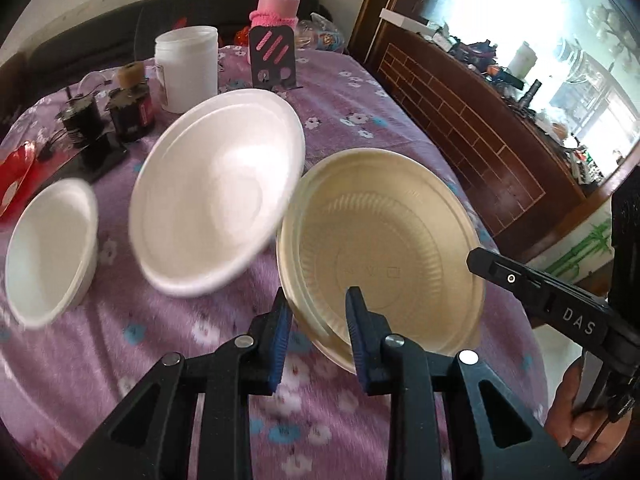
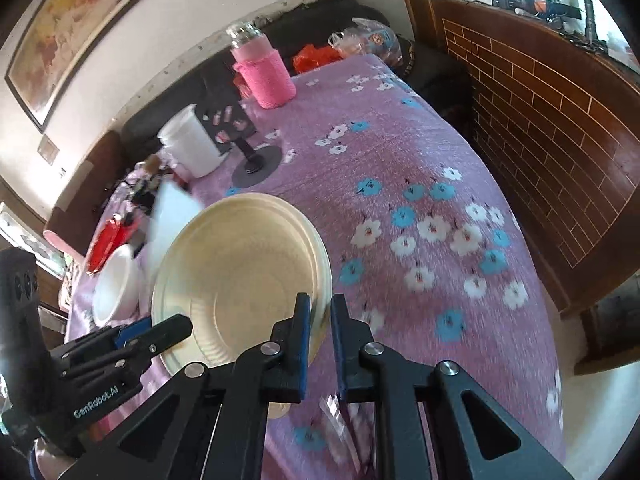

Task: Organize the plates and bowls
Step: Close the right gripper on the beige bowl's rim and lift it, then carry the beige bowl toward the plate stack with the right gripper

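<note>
A stack of cream bowls [image 1: 384, 240] sits tilted on the purple flowered tablecloth [image 1: 352, 92]. My left gripper [image 1: 320, 306] straddles the stack's near rim, one blue pad outside and one inside, shut on it. My right gripper [image 2: 320, 312] is shut on the opposite rim of the cream bowls [image 2: 240, 264]; one of its black fingers [image 1: 504, 274] shows at the right edge in the left wrist view. A large white foam bowl [image 1: 216, 196] leans tilted and blurred just left of the cream stack. A smaller white bowl [image 1: 52, 248] stands further left.
At the back of the table stand a white jar [image 1: 188, 68], a pink-sleeved bottle [image 1: 278, 4] and a black stand [image 1: 272, 56]. Dark small devices [image 1: 100, 120] and a red item [image 1: 16, 184] lie left. A brick-patterned wooden cabinet [image 1: 480, 128] runs along the right.
</note>
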### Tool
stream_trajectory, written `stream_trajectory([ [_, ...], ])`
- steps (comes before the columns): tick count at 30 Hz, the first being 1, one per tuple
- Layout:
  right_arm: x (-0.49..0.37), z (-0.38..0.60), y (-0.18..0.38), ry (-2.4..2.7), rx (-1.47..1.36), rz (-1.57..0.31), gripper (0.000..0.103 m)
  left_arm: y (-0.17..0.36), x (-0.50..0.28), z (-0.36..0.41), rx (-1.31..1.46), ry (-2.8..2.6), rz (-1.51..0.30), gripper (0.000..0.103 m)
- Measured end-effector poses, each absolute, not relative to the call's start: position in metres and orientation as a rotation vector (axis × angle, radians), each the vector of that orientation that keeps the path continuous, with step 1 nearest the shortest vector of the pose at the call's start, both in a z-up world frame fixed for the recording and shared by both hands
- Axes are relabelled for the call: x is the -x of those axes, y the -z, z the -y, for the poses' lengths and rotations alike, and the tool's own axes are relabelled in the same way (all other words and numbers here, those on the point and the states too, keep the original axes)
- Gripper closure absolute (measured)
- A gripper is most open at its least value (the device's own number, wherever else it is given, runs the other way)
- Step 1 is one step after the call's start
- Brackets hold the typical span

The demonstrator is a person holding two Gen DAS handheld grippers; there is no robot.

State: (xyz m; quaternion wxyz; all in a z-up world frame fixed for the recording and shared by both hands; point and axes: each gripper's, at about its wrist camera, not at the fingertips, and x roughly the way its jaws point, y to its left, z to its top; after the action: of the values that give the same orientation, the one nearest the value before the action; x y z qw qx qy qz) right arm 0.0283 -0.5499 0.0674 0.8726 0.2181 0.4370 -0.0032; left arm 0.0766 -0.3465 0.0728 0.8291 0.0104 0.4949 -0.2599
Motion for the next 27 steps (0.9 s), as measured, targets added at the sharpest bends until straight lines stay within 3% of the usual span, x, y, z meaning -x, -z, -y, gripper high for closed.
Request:
stream_trajectory([
  [8,0.041,0.505,-0.084,-0.07,-0.443,-0.863,0.092,-0.073,-0.01,0.291,-0.02,0.574,-1.056,0.076],
  [22,0.099,0.409,-0.04,-0.25,-0.48,-0.943,0.089,-0.038,0.051,0.185,0.018,0.501,-1.121,0.076],
  [27,0.096,0.404,-0.04,-0.217,-0.445,-0.935,0.087,-0.039,0.047,0.179,0.041,0.503,-1.086,0.066],
])
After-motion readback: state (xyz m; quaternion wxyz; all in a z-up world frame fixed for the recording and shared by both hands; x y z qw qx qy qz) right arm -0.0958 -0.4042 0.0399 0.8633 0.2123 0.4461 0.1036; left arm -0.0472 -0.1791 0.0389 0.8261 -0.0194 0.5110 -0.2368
